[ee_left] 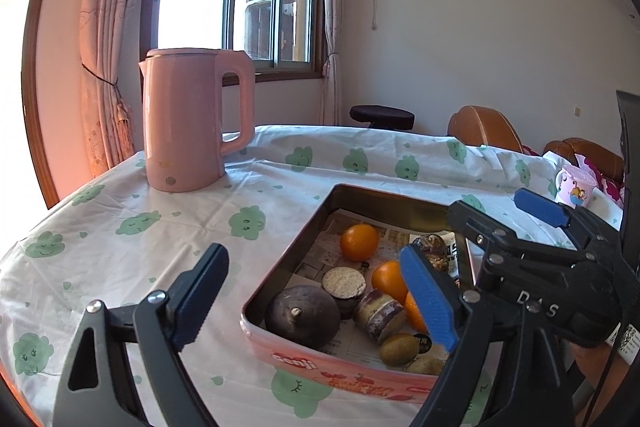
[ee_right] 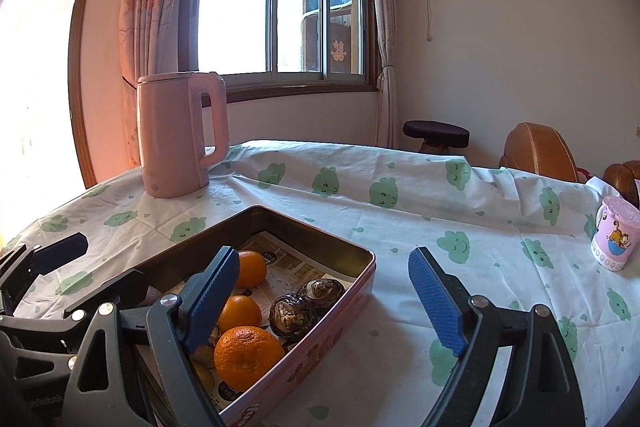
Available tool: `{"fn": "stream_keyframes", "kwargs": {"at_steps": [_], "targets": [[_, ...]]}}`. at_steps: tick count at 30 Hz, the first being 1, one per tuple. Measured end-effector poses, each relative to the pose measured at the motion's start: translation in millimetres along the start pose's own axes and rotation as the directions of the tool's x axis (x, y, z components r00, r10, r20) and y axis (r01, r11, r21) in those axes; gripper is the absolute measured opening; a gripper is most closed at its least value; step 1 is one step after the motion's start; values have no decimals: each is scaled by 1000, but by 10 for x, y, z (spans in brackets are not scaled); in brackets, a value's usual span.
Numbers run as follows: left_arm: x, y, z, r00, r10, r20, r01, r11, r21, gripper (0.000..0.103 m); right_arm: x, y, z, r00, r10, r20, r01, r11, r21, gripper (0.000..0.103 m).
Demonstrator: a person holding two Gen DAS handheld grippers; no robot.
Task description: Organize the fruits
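Both grippers, left (ee_left: pixel 316 295) and right (ee_right: pixel 336 299), spread wide, holding nothing, hovering at the tin (ee_right: pixel 362 281). Oranges (ee_left: pixel 359 242), kiwis (ee_left: pixel 398 349) and dark fruits (ee_right: pixel 289 315) inside tin on clothed table (ee_left: pixel 260 195). Kettle (ee_left: pixel 192 119) behind tin, mug (ee_right: pixel 614 233) far right.

Tin box (ee_left: pixel 288 259): dull metal inside, glossy printed outer wall, newspaper lining. Kettle (ee_left: pixel 192 119): smooth matt pink plastic. Tablecloth (ee_left: pixel 160 227): thin creased printed cloth. Oranges (ee_right: pixel 247 351): pebbled skin. Finger pads (ee_right: pixel 436 303): ribbed blue rubber.
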State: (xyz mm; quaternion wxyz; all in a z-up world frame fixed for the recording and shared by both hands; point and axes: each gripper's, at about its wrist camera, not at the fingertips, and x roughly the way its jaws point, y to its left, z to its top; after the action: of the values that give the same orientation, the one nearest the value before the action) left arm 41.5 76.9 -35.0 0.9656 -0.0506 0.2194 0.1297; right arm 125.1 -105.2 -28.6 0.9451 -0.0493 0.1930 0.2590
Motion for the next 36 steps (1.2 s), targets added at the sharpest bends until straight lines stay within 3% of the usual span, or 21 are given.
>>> {"fn": "stream_keyframes", "kwargs": {"at_steps": [12,20,36], "targets": [[4,2,-1,1000,1,-1,-1,1000,1,91,-1,-30,3,1000,1,0,-1,1000,7,88],[5,5,-17,1000,16,5,-16,1000,-2,102,-2,-27,2,1000,0,1,0,1000,6,89],[-17,0,-10,999,37,17,-37,999,-5,103,-22,-46,12,1000,-10,11,10,1000,13,89]]}}
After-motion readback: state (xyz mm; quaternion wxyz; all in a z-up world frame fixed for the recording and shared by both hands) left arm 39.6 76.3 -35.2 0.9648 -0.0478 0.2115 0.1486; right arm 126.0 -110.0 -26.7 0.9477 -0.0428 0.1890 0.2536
